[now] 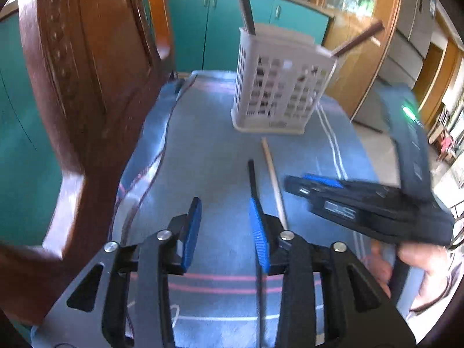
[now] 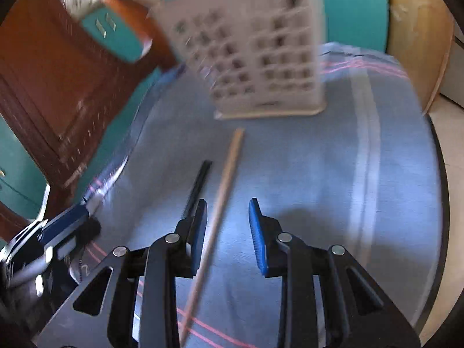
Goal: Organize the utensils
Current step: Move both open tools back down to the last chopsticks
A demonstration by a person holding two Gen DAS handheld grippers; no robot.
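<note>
A white slotted utensil holder stands on the blue cloth, with dark chopsticks sticking out of it. In front of it a black chopstick and a pale wooden chopstick lie side by side. My left gripper hovers open, the black chopstick running under its right finger. My right gripper is open too. The wooden chopstick passes between its fingers, close to the left pad, with no pad pressing on it.
A carved brown wooden chair stands close on the left. The blue striped cloth covers a small table whose edge curves round on the right. Teal cabinets lie behind. A person's hand holds the right gripper.
</note>
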